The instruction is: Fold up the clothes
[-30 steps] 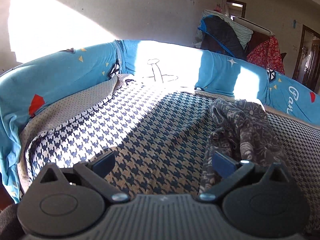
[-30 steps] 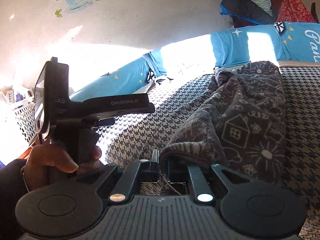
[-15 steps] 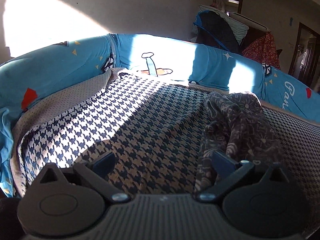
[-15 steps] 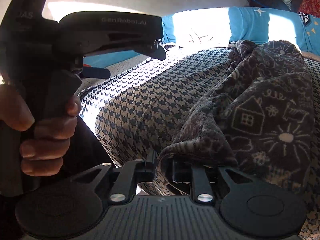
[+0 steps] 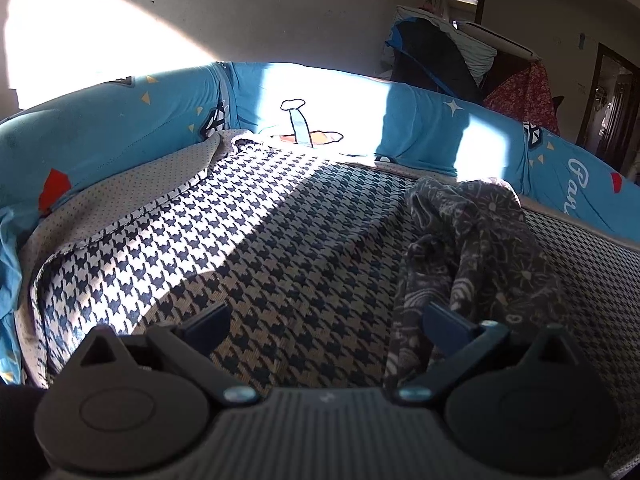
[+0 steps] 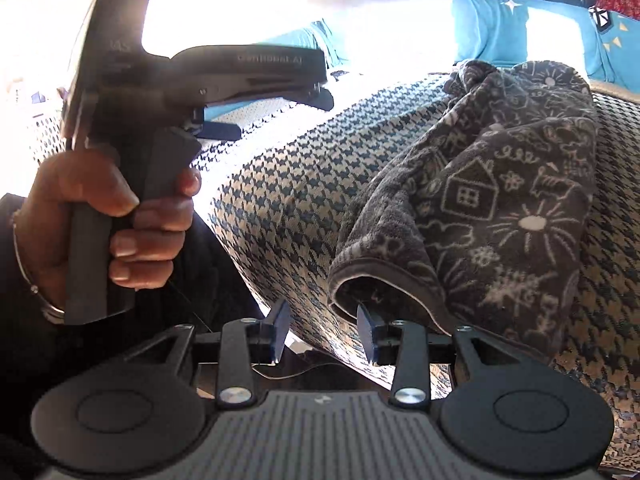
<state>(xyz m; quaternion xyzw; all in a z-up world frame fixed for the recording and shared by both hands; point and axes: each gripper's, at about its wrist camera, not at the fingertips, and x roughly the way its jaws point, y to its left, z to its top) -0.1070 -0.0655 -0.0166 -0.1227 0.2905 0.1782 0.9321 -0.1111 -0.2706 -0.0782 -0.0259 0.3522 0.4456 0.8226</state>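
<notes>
1. The dark patterned garment [image 6: 500, 184] lay crumpled on the houndstooth-covered bed [image 6: 288, 200], its hemmed corner at the near edge.
2. The right hand-held gripper [image 6: 325, 330] had just been opening; its jaws stood apart, the hem just beyond its right fingertip, unpinched.
3. The left hand-held gripper [image 5: 326, 322] gaped wide and empty, its right finger beside the garment [image 5: 472, 248].
4. A person's hand [image 6: 116, 220] gripped its handle.

- Your grey towel [image 6: 500, 184]: plush, matt terry cloth, lying on the cover.
- Houndstooth cover [image 5: 280, 248]: coarse woven fabric.
- Your right gripper [image 6: 324, 336]: matt black plastic, shiny metal screws.
</notes>
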